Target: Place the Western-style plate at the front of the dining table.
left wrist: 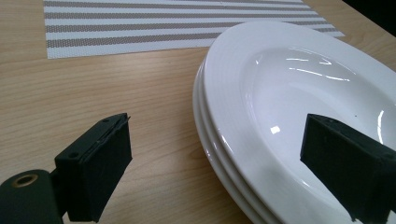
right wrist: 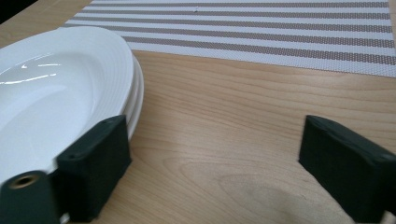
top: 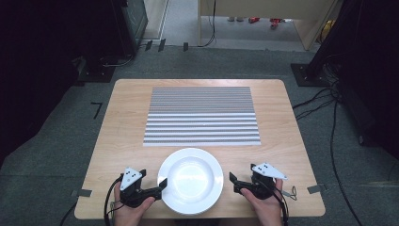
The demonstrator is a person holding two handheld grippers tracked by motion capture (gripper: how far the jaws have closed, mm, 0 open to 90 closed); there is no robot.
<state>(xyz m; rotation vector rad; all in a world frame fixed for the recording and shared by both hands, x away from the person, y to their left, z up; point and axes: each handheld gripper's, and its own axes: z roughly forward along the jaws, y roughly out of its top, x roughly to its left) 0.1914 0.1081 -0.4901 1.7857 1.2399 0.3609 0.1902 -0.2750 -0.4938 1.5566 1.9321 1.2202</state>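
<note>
A stack of white deep plates [top: 190, 181] sits at the near middle of the wooden table [top: 127, 122]. My left gripper [top: 153, 179] is at the stack's left rim and stands open. In the left gripper view its jaws straddle the rim of the plates [left wrist: 280, 84], one jaw over bare wood and the other over the top plate's basin, and the left gripper [left wrist: 217, 135] presses on nothing. My right gripper [top: 234, 183] is just right of the stack, open. In the right gripper view, the right gripper [right wrist: 215, 135] has bare wood between its jaws and the plates [right wrist: 56, 93] lie beside its left jaw.
A grey-and-white striped placemat [top: 202, 115] lies flat on the far half of the table, beyond the plates. Bare wood runs along both sides of the mat. Cables and dark equipment stand on the carpet around the table.
</note>
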